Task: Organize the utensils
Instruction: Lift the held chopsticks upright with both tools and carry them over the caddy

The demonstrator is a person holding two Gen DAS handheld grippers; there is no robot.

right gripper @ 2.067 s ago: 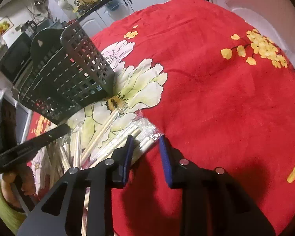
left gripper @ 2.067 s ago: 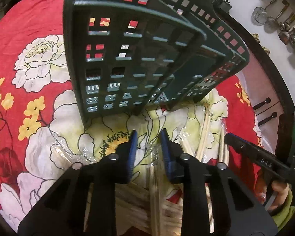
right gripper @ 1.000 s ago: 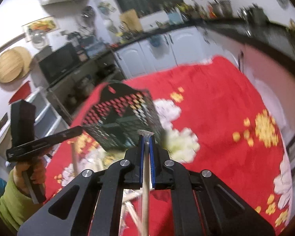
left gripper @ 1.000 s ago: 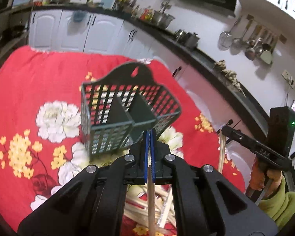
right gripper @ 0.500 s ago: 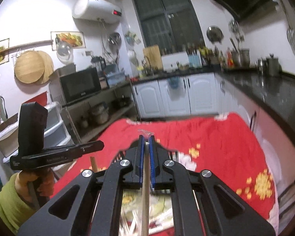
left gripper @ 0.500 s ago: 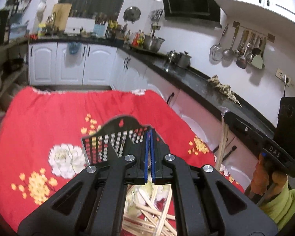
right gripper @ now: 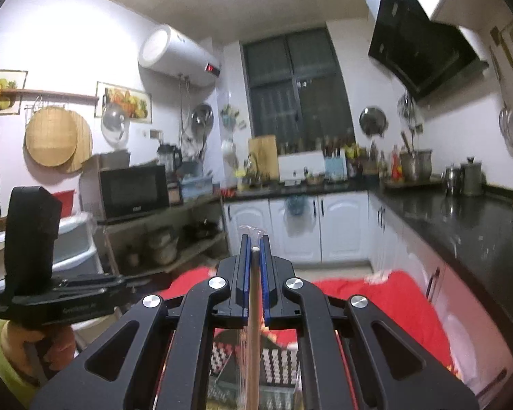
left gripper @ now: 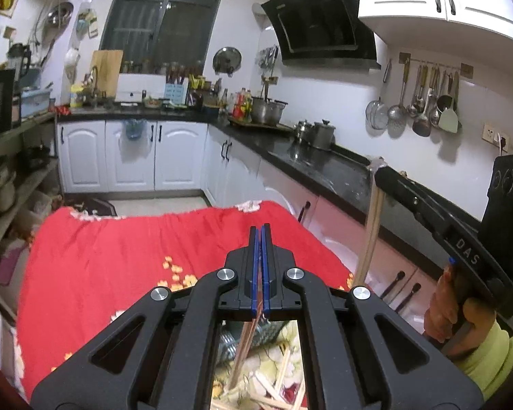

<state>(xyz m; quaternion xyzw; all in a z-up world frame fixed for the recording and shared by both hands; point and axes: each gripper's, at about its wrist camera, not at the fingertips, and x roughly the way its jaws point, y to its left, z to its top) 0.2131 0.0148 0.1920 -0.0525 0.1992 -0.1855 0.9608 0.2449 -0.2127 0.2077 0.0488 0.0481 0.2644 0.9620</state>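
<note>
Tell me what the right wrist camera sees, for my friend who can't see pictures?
The right claw is shut on a plastic-wrapped chopstick, lifted above a red tablecloth and a dark utensil basket. The left claw is at the left, and behind is a kitchen with white cabinets and a microwave.

Left wrist view: mounted behind the left gripper (left gripper: pixel 260 230), looking slightly down across the red tablecloth (left gripper: pixel 126 253) toward the kitchen counter (left gripper: pixel 311 157) at 12 to 2 o'clock; right gripper (left gripper: pixel 379 167) near at 3 o'clock.

Right wrist view: behind the right gripper (right gripper: pixel 254 239), facing level at the window (right gripper: pixel 297 89); left gripper (right gripper: pixel 133 282) near at 9 o'clock.

Shared: tablecloth, counter, window, range hood (left gripper: pixel 321 20).
</note>
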